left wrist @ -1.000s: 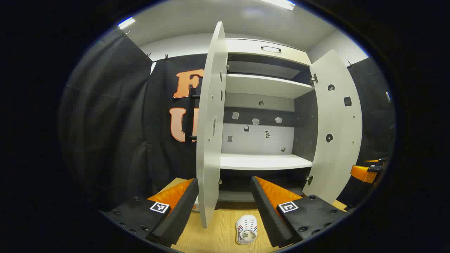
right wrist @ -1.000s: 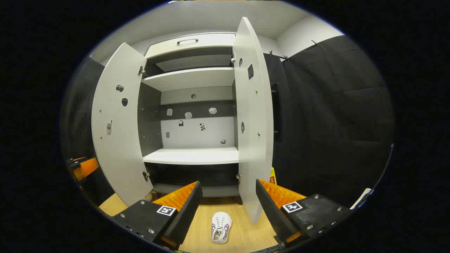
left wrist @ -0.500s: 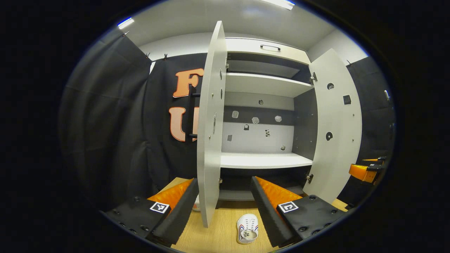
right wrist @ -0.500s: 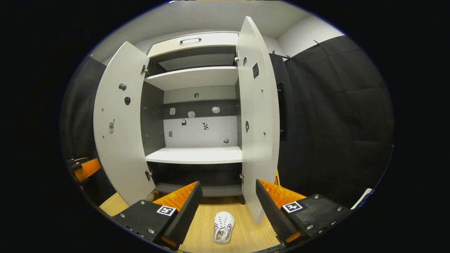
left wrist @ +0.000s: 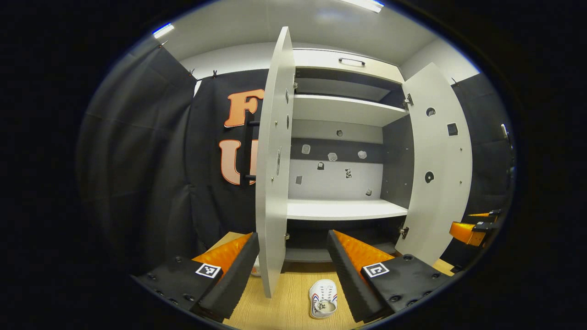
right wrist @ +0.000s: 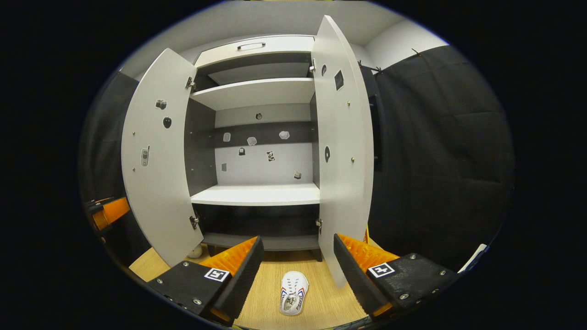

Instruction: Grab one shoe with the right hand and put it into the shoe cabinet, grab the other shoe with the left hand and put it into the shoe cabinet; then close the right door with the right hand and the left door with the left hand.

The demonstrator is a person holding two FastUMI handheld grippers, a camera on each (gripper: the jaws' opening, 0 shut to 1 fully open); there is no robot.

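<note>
I have both tools held wide and empty, facing the open cabinet point(right wrist: 257, 192). My right tool point(right wrist: 296, 270) looks down on one shoe point(right wrist: 293, 299), lying on the floor point(right wrist: 321, 307) between its fingers in the view but below them, untouched, toe toward the cabinet. The left tool point(left wrist: 293, 268) sees a shoe point(left wrist: 323, 298) too, low by its right finger; I think it is the same one, though I cannot be sure. A small pale thing near the left door's foot point(right wrist: 196, 251) may be the second shoe (too little of it shows).

Both doors, left point(right wrist: 158, 160) and right point(right wrist: 344, 151), stand wide, so the shelf point(right wrist: 257, 195) is free to reach. For this first grab I would drop the right tool straight down, straddle the shoe across its middle, close on the sides, then lift well clear of the right door's edge.
</note>
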